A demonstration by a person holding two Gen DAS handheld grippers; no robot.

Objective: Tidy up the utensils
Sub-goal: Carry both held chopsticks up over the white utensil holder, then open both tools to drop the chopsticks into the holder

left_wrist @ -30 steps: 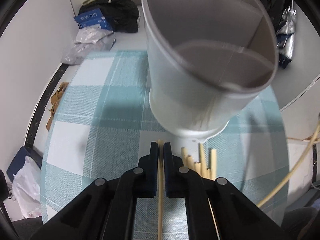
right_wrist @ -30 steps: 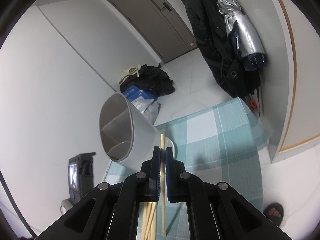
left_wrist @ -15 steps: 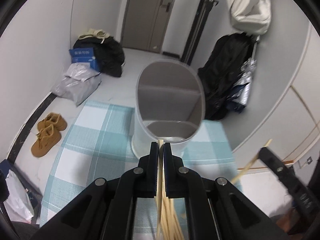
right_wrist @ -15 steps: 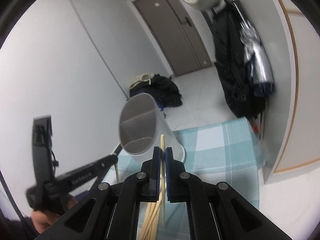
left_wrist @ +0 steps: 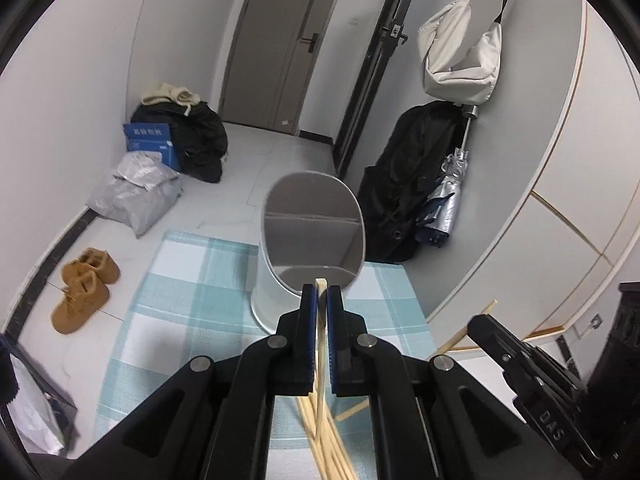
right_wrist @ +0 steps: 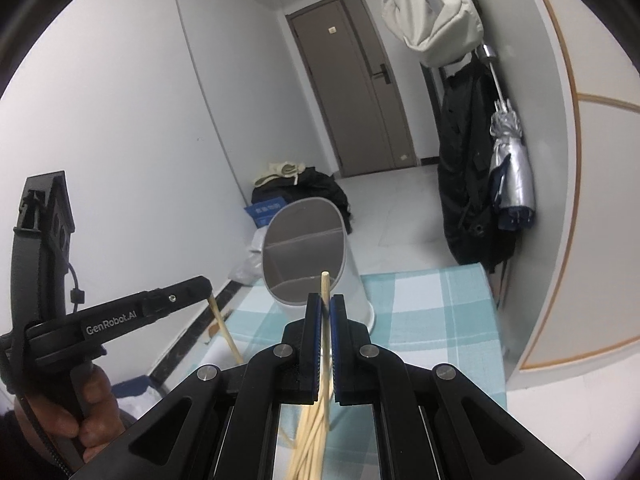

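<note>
A white divided utensil holder [left_wrist: 308,248] stands on a teal checked tablecloth [left_wrist: 188,280]; it also shows in the right wrist view [right_wrist: 308,256]. My left gripper [left_wrist: 320,300] is shut on a wooden chopstick [left_wrist: 320,344], held above and in front of the holder. My right gripper [right_wrist: 326,308] is shut on another wooden chopstick [right_wrist: 326,300]. Several loose chopsticks [left_wrist: 324,440] lie on the cloth below both grippers. The right gripper [left_wrist: 528,364] shows at the right of the left wrist view, the left gripper [right_wrist: 120,316] at the left of the right wrist view.
The table's right edge [left_wrist: 416,304] runs close to a white cabinet [left_wrist: 560,200]. On the floor are brown shoes [left_wrist: 84,288], bags and a blue box [left_wrist: 148,140]. A black coat and umbrella [left_wrist: 432,200] hang at the right, by a grey door [left_wrist: 288,40].
Both grippers have risen and drawn back from the holder, each still holding its chopstick. The holder now looks smaller and farther away, and each gripper has come into the other's view.
</note>
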